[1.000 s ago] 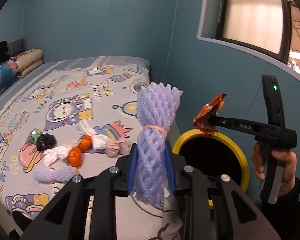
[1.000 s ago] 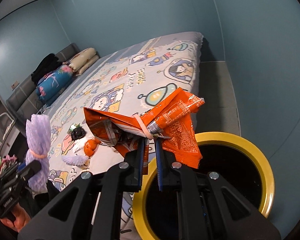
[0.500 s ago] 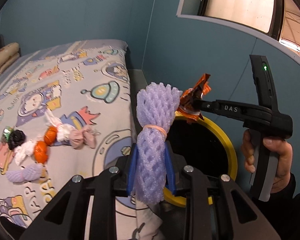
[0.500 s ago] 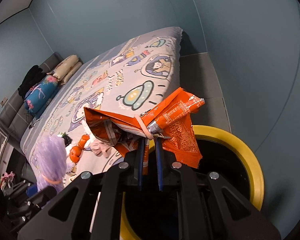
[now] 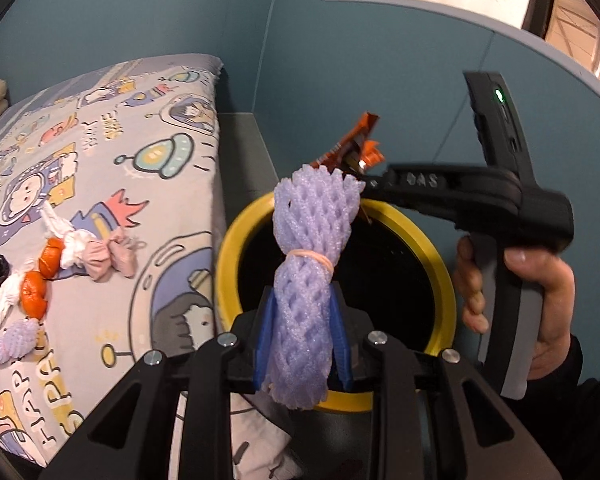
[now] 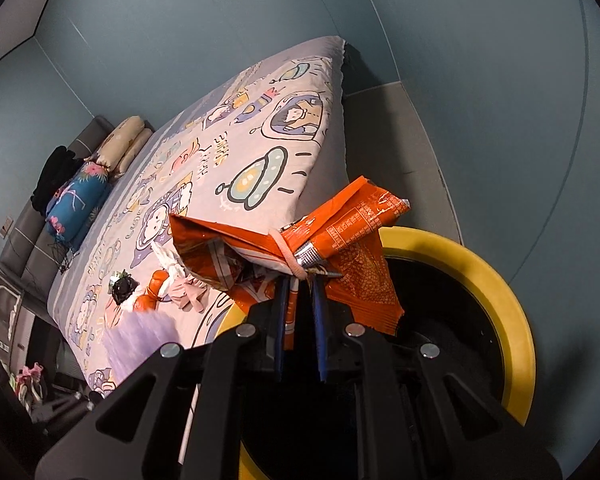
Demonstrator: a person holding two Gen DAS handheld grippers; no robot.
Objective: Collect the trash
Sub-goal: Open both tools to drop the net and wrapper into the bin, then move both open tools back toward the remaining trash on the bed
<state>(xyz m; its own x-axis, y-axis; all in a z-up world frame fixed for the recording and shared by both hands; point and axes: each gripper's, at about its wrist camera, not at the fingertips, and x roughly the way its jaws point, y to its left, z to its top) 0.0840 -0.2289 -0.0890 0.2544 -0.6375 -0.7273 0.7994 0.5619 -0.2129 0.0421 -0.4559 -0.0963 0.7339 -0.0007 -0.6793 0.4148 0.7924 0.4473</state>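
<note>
Both grippers lowered over yellow-rimmed bin (image 5: 440, 280); bed (image 5: 100, 160) beside, littered.

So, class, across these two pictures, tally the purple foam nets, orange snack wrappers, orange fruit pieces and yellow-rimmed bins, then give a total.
Purple foam nets: 2
Orange snack wrappers: 1
Orange fruit pieces: 2
Yellow-rimmed bins: 1
Total: 6

Purple foam fruit net (image 5: 306, 280) bunched by a rubber band, upright above yellow-rimmed black bin (image 5: 440, 264), crumpled orange snack wrapper (image 6: 340, 240) banded, at the net's 1 o'clock
</note>
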